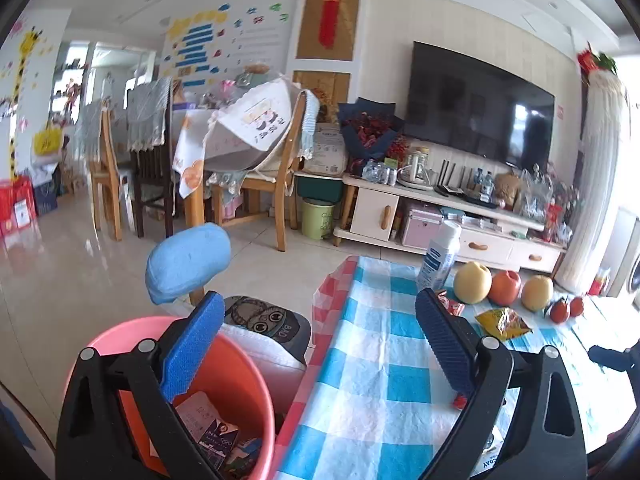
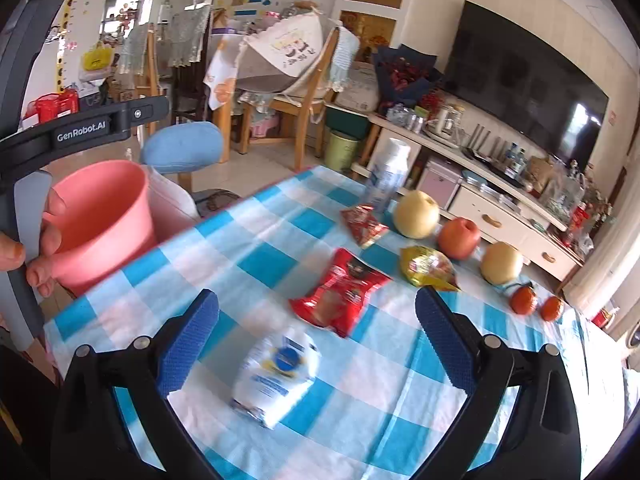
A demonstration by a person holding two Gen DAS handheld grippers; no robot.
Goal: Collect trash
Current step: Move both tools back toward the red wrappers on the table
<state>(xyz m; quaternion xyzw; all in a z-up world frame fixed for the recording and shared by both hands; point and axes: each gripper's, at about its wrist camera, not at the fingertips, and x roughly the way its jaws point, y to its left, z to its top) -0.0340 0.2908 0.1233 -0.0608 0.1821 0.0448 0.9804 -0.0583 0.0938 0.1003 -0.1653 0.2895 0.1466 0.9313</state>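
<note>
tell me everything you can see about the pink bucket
The pink bucket is a smooth, plastic-looking round pail, wider at the rim than lower down, upright and open-topped. It sits off the table's left edge, beside a white cushion, with a blue chair back behind it. From the left wrist view it already holds trash: a few printed cartons or packets at the bottom. The left gripper hangs open over its rim; whether anything touches the bucket I cannot tell.

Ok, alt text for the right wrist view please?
The open right gripper hovers over a white wrapper on a blue checked tablecloth. Beyond lie a red wrapper, fruit and a bottle; a hand holds a pink bucket.
</note>
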